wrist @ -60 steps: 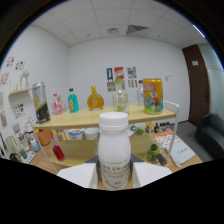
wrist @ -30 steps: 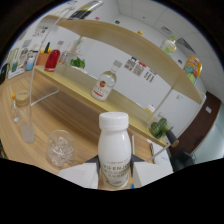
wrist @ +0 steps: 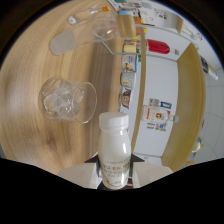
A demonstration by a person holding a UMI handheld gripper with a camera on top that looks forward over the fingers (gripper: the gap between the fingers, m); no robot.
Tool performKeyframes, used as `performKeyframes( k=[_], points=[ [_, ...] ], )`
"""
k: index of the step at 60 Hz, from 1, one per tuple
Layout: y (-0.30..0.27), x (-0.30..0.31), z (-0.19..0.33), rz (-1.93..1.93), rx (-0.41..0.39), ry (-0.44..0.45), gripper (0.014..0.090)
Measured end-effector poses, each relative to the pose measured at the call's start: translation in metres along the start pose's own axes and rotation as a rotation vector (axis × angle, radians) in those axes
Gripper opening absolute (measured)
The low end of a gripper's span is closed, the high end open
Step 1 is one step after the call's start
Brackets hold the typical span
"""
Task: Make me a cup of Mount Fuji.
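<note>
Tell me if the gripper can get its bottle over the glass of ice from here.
Probably yes: the gripper is shut on the bottle, and the glass lies just ahead with nothing between them.

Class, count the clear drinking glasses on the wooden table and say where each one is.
2. One clear glass holding ice cubes lies just beyond the white plastic bottle in the gripper; an empty clear glass stands farther off. Others may be hidden.

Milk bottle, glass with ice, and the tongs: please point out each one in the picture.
Milk bottle (wrist: pixel 114 147): gripper view, on its white body, held between the tongs.
Glass with ice (wrist: pixel 67 100): gripper view, on the ice inside.
Tongs (wrist: pixel 114 176): gripper view, midway between the two tips, shut on the bottle.
</note>
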Motion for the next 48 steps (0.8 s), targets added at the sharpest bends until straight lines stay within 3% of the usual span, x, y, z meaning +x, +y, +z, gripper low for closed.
performKeyframes(
  k=[9, 25, 33, 40, 48],
  points=[
    [-0.002, 0.002, 0.002, -0.186, -0.024, 0.022, 0.0476],
    [-0.008, 0.011, -0.006, -0.127, 0.005, 0.014, 0.0479],
    [-0.013, 0.025, -0.016, 0.148, 0.085, 0.005, 0.0478],
    [-0.021, 0.046, -0.030, 0.557, 0.202, -0.017, 0.0476],
    [-0.020, 0.062, -0.038, 1.049, 0.284, -0.054, 0.0479]
  ],
)
